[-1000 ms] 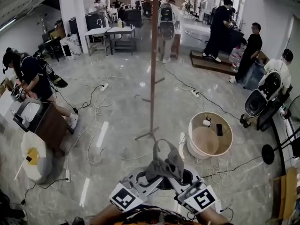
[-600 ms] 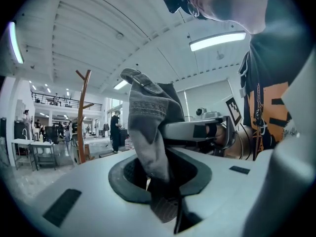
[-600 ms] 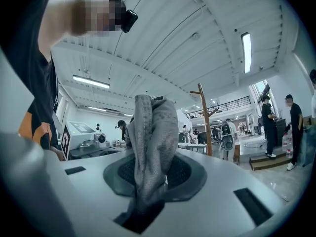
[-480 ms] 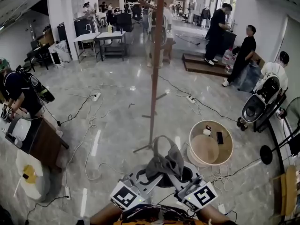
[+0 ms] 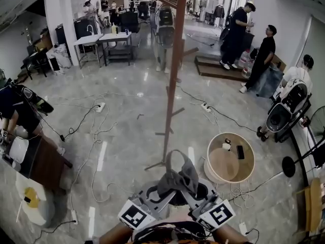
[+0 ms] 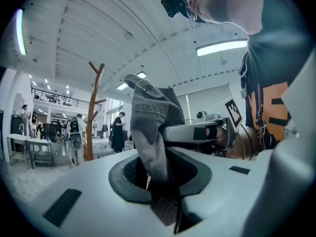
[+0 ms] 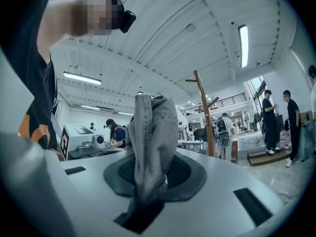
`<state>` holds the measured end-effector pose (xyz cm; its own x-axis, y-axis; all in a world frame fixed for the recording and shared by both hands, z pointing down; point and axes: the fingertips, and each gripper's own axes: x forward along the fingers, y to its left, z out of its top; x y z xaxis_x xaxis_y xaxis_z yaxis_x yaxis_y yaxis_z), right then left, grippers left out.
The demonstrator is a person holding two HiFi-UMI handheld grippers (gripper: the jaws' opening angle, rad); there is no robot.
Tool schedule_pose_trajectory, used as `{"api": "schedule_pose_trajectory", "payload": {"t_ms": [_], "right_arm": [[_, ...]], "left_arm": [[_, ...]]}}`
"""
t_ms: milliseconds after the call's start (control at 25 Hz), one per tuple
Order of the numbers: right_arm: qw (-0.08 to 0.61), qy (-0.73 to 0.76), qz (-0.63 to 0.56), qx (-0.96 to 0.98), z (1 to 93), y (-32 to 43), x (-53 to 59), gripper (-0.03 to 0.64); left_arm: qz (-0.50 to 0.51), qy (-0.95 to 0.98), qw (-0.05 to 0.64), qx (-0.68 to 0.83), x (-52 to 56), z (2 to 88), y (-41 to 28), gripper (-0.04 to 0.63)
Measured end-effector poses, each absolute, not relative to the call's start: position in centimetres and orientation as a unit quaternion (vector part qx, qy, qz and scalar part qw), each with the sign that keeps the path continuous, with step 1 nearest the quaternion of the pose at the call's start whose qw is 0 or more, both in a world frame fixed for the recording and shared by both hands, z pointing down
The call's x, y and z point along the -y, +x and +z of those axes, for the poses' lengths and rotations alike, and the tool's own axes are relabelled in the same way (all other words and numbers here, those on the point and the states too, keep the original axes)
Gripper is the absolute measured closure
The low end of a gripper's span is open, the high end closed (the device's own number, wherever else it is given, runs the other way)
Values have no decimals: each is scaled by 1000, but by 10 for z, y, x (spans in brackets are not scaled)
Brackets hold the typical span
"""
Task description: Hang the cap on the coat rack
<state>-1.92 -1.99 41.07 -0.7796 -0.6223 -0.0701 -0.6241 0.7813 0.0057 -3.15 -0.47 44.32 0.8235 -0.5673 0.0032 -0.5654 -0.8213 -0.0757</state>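
A crumpled grey cap (image 5: 177, 179) hangs between my two grippers at the bottom middle of the head view. My left gripper (image 5: 161, 194) is shut on its left side and my right gripper (image 5: 194, 193) is shut on its right side. The grey fabric (image 6: 150, 127) rises out of the closed jaws in the left gripper view, and the same cloth (image 7: 150, 142) does so in the right gripper view. The brown wooden coat rack (image 5: 173, 75) stands straight ahead on the floor, with pegs along its pole. It also shows as the rack (image 6: 93, 107) and the rack (image 7: 203, 110) beyond each gripper.
A round tub (image 5: 229, 159) with small items sits right of the rack's base. Cables (image 5: 101, 131) run across the glossy floor. Several people stand at the back and right; a seated person is at the left edge. A yellow-topped white stool (image 5: 33, 200) is at lower left.
The view has advanced toward the coat rack, which now looks bigger and closer. Both grippers keep their hold on the cap.
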Motion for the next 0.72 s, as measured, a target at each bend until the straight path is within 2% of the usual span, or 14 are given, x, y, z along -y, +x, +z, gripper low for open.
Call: {"api": "schedule_pose_trajectory", "payload": {"t_ms": [360,720], "right_arm": [[42,-309,10,-950,412,-29,101,517],[61,-292,21,-954,391,5,192,517]], "left_arm": [[-35,-948,40,-314,86,443,-41,494],[-30,-943,68,-324,177,420,-7,494]]}}
